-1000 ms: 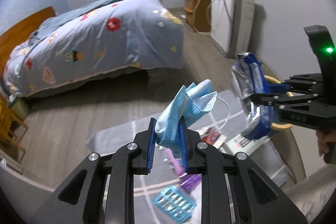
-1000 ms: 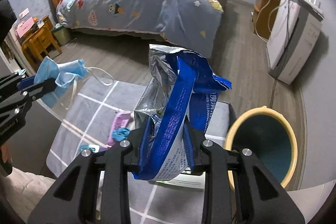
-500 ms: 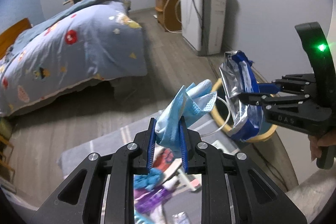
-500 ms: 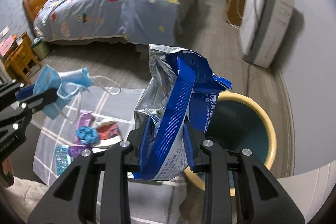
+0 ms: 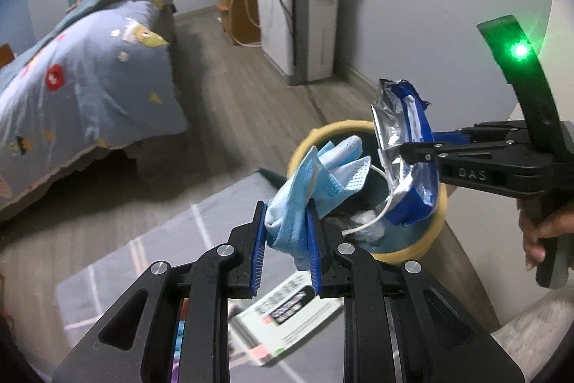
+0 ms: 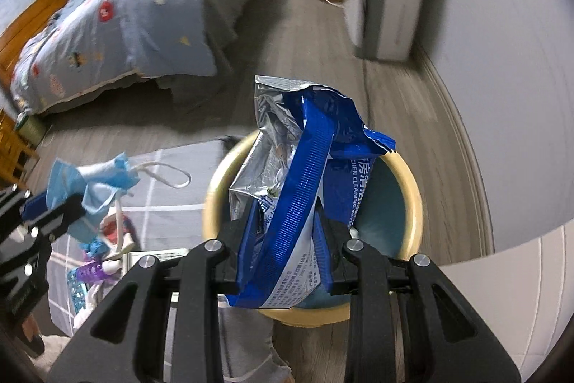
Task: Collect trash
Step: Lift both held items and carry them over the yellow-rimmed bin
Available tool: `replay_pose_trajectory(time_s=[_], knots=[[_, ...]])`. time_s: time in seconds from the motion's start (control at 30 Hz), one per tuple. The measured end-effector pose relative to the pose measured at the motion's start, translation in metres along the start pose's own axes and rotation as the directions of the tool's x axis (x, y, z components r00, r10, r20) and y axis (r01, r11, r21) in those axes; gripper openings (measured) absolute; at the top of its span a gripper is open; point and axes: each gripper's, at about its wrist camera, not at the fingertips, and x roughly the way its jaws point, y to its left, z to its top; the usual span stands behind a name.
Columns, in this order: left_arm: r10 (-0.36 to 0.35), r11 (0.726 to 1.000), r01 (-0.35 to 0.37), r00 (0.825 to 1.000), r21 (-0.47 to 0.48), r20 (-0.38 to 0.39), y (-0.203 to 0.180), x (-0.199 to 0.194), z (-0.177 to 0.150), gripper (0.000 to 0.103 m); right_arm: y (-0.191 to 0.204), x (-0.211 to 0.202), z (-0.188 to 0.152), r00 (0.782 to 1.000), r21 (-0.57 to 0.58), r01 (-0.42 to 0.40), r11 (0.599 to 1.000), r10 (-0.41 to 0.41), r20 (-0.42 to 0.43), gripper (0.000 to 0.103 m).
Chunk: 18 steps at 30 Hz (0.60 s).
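Bedroom floor stretches behind us, the bed (image 6: 136,20) at far left and a grey checked mat (image 6: 172,182) below with leftover scraps (image 6: 97,261) on it. Our left gripper (image 5: 287,236) has its jaws clamped on a crumpled blue face mask (image 5: 315,178), held near the bin's rim. Further right, our right gripper (image 6: 285,239) pinches a blue-and-silver wipes packet (image 6: 305,189) directly above the yellow-rimmed bin (image 6: 412,192). We judge this the drop-off step: next we should open the right jaws over the bin, then bring the mask fully above it and release
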Motion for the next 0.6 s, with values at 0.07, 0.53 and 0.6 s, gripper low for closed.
replay_pose_trajectory(time_s=[0.07, 0.53, 0.6], knots=[[-0.031, 1.000, 0.031, 0.999, 0.002, -0.011, -0.008, 0.011, 0.001, 0.022, -0.011, 0.007, -0.002, 1.000, 0.018, 0.022, 1.000, -0.022, -0.022, 0.029], [-0.064, 0.998, 0.066, 0.984, 0.004, -0.163, -0.042, 0.095, -0.013, 0.027, -0.057, 0.040, -0.012, 0.988, 0.123, 0.126, 0.984, -0.112, -0.110, 0.031], [-0.064, 0.998, 0.067, 0.986, 0.012, -0.157, -0.046, 0.098, -0.014, 0.032, -0.055, 0.039, -0.011, 0.989, 0.124, 0.125, 0.984, -0.113, -0.100, 0.033]])
